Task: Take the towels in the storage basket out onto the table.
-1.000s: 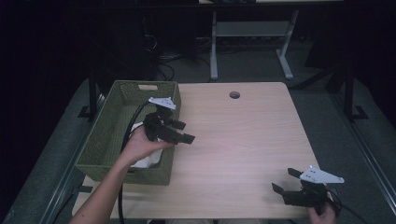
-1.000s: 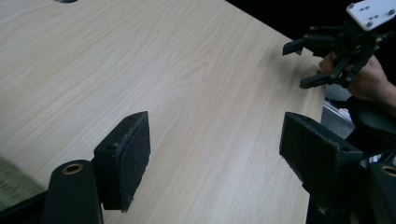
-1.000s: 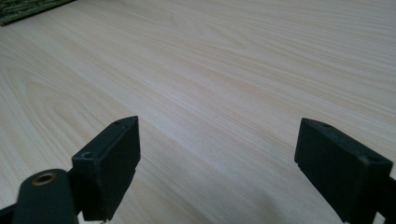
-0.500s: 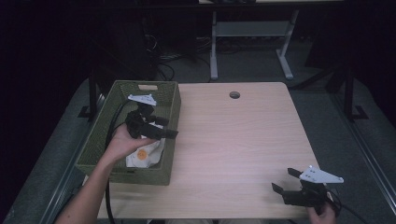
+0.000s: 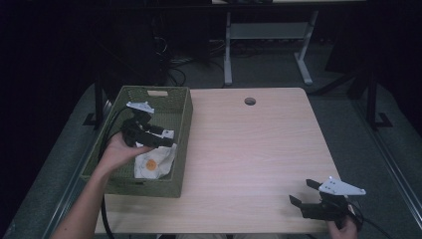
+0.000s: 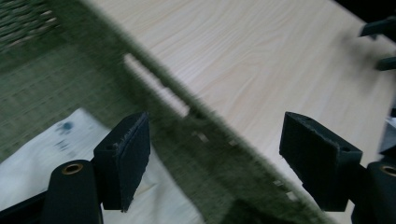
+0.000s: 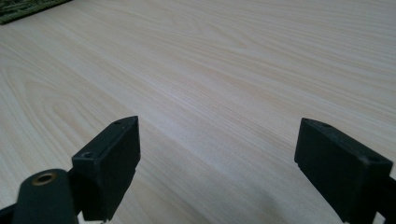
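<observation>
Right hand-held gripper (image 5: 304, 193) sits low over the near right corner of the wooden bench (image 5: 249, 149), jaws spread wide, nothing between them. Left hand-held gripper (image 5: 166, 139) is held above the green woven basket (image 5: 181, 149) at the bench's left edge, jaws likewise wide apart and empty, straddling the basket's right wall in the left gripper view. A white bag (image 5: 152, 163) with an orange mark lies inside the basket, below the left hand-held gripper.

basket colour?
Olive green, woven basket; clearest in the high view.
</observation>
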The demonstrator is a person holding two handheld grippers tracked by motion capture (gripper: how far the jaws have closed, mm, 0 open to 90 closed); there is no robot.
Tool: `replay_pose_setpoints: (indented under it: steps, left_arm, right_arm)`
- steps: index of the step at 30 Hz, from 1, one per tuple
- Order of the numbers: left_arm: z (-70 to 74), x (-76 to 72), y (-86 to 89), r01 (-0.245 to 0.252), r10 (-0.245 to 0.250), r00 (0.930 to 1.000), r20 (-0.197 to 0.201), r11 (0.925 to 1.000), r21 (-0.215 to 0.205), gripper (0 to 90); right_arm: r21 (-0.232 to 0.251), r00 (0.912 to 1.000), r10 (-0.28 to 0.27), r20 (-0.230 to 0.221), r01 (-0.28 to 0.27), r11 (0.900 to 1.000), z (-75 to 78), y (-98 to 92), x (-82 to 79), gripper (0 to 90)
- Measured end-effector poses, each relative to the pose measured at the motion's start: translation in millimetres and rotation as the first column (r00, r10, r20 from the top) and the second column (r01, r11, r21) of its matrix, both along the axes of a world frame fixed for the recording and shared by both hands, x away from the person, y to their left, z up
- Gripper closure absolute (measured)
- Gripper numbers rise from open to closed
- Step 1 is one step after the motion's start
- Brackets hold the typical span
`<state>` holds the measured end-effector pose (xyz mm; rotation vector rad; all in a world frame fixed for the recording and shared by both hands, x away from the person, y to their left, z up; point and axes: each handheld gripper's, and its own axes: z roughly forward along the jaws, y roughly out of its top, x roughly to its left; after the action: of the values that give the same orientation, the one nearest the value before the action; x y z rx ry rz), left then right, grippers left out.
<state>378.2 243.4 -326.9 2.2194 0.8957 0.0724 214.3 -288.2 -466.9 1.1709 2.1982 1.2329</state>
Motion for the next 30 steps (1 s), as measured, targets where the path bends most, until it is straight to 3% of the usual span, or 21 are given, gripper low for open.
replay_pose_setpoints:
  steps: [4,8,10,14,24,25,27,29,30]
  left_arm:
    - [-8.2,3.8,8.4,-0.042,0.044,0.9988,-0.023,0.9974,0.058,24.5]
    - [-20.7,7.6,15.4,-0.096,0.103,0.9932,-0.055,0.9878,0.123,24.3]
    - [-27.2,10.8,18.5,-0.132,0.147,0.9864,-0.072,0.9749,0.179,24.0]
    - [-37.9,14.5,24.9,-0.175,0.2,0.975,-0.097,0.9606,0.216,23.5]
    - [-59.2,19.2,24.9,-0.192,0.253,0.9547,-0.156,0.9257,0.326,23.5]
    - [-61.3,19.8,23.9,-0.199,0.266,0.9492,-0.168,0.9207,0.336,23.6]
    - [-66.1,21.0,22.0,-0.197,0.272,0.9444,-0.186,0.9184,0.343,23.3]
    - [-69.7,22.8,21.1,-0.217,0.301,0.9359,-0.183,0.9013,0.375,23.9]
    - [-71.4,23.9,21.4,-0.222,0.31,0.9323,-0.186,0.8974,0.381,23.8]
  right_arm:
    - [-0.001,1.0,0.001,0.0,-0.001,1.0,-0.1,0.1,-0.1,13.9]
    - [0.0,1.0,0.002,0.001,-0.002,1.0,0.0,0.2,0.1,13.9]
    - [0.0,1.0,0.002,0.001,-0.002,1.0,0.0,0.2,0.1,13.9]
    - [-0.002,1.0,0.001,0.001,-0.001,1.0,-0.1,0.3,-0.2,13.9]
    - [0.001,1.0,0.003,0.0,-0.003,1.0,0.2,0.5,-0.3,13.9]
    - [0.001,1.0,0.005,0.001,-0.005,1.0,0.3,0.3,-0.3,13.9]
    - [0.002,1.0,0.004,0.001,-0.004,1.0,0.5,0.2,-0.5,13.9]
    - [0.001,1.0,0.003,-0.001,-0.003,1.0,0.4,0.2,-0.6,13.9]
    - [0.001,1.0,0.004,-0.001,-0.004,1.0,0.5,0.2,-0.5,13.9]
